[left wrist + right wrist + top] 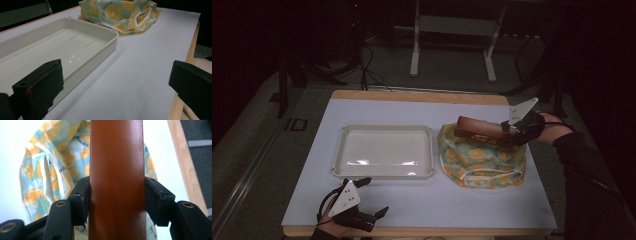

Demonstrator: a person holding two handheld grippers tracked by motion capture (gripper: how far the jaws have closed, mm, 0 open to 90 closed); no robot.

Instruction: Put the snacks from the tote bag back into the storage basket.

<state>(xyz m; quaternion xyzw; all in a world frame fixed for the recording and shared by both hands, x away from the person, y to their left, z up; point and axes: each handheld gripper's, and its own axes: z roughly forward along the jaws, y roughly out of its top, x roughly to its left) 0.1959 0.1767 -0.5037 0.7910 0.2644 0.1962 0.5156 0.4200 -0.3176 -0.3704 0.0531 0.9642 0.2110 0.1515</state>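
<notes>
Clamping a brown box (117,180) from both sides, the right gripper (515,131) holds it lengthwise just above the lemon-print bag (482,160), whose open mouth sits directly beneath. Beyond the box's far end lies the white tray (341,150), on the pale table (422,205). The left gripper (373,197) rests near the table's front edge, jaws spread wide on nothing, the tray just ahead.

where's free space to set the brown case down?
The white tray is bare inside. Open mat also lies in front of the tray and the lemon-print bag, and in the strip behind the tray. It is crowded on the right: the right hand-held gripper holds the brown case over the bag. The left hand-held gripper sits at the near-left edge.
</notes>
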